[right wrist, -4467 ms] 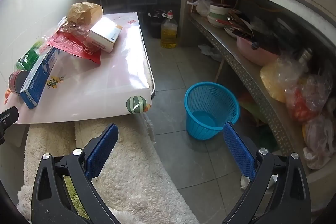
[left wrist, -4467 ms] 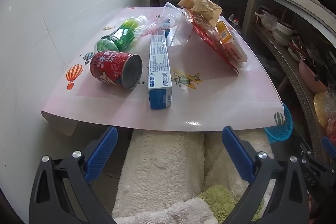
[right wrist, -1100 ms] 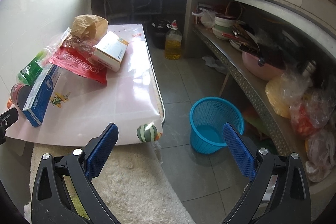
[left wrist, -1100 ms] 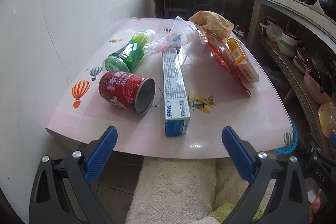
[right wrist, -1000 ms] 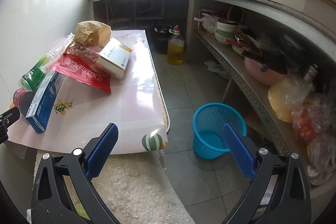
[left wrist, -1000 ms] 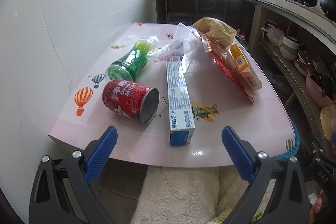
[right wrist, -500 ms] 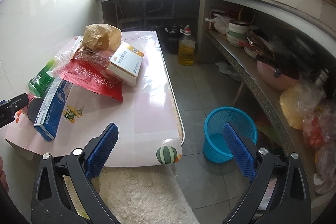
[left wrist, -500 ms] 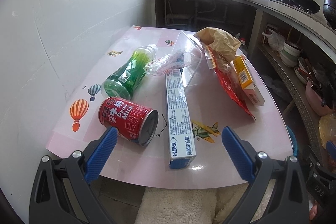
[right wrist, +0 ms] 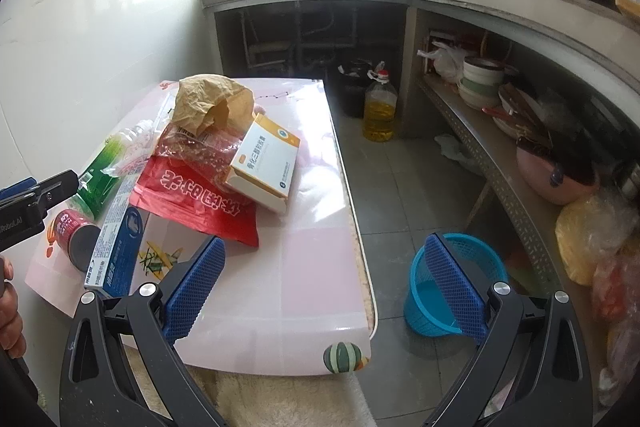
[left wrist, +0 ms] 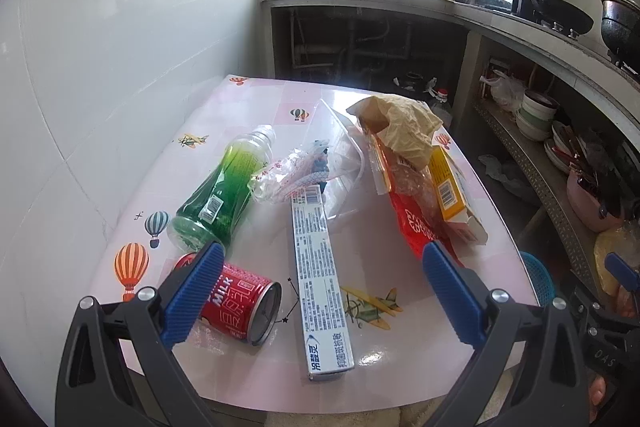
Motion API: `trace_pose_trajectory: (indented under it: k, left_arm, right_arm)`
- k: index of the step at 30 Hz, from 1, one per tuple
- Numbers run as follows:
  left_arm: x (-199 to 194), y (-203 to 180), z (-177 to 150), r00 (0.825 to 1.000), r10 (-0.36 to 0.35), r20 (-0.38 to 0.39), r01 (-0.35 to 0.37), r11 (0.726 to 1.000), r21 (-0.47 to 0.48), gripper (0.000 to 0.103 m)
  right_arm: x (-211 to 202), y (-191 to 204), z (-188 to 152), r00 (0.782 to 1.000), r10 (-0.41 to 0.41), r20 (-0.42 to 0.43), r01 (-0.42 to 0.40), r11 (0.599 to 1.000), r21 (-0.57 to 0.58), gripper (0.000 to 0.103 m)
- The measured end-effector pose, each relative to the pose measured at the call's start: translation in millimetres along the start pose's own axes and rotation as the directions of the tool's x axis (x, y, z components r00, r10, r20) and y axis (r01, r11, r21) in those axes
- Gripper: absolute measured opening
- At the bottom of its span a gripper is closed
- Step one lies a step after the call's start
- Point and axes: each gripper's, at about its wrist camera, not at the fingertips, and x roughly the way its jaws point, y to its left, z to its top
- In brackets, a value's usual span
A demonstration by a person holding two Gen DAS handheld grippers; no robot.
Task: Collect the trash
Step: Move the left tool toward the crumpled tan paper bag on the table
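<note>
Ahead of my left gripper [left wrist: 320, 291], its jaws spread wide and empty above the near edge of the pink desk [left wrist: 400, 359], lies the trash: a red can [left wrist: 236, 303] on its side behind the left finger, a long toothpaste box [left wrist: 318, 275] between the 2 fingers, a green bottle [left wrist: 224, 191] beyond. My right gripper [right wrist: 326, 285] hangs open too, with a blue basket [right wrist: 424, 307] on the floor behind its right finger.

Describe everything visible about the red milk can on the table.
The red milk can lies on its side near the front left corner of the pink table. It looks like metal, with white "MILK" lettering and a silvery end facing the long blue-and-white box. It sits apart from that box, just before the green bottle. Nothing grips it.
</note>
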Motion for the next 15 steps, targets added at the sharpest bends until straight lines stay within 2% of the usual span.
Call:
trace_pose_trajectory:
  k: [6,9,15]
  left_arm:
    - [2.9,16.7,11.7,0.998,-0.059,0.006,0.059,0.998,-0.033,0.097]
    - [0.1,26.6,13.5,0.994,-0.101,0.036,0.103,0.993,-0.054,0.097]
    - [-2.9,32.7,19.6,0.987,-0.136,0.086,0.141,0.989,-0.052,0.097]
  right_arm:
    - [14.3,6.1,12.3,0.999,0.047,-0.003,-0.047,0.999,-0.003,0.095]
    - [22.9,9.6,16.9,0.997,0.071,-0.015,-0.072,0.997,-0.007,0.095]
    - [31.1,6.0,31.2,0.995,0.100,0.002,-0.100,0.995,0.006,0.095]
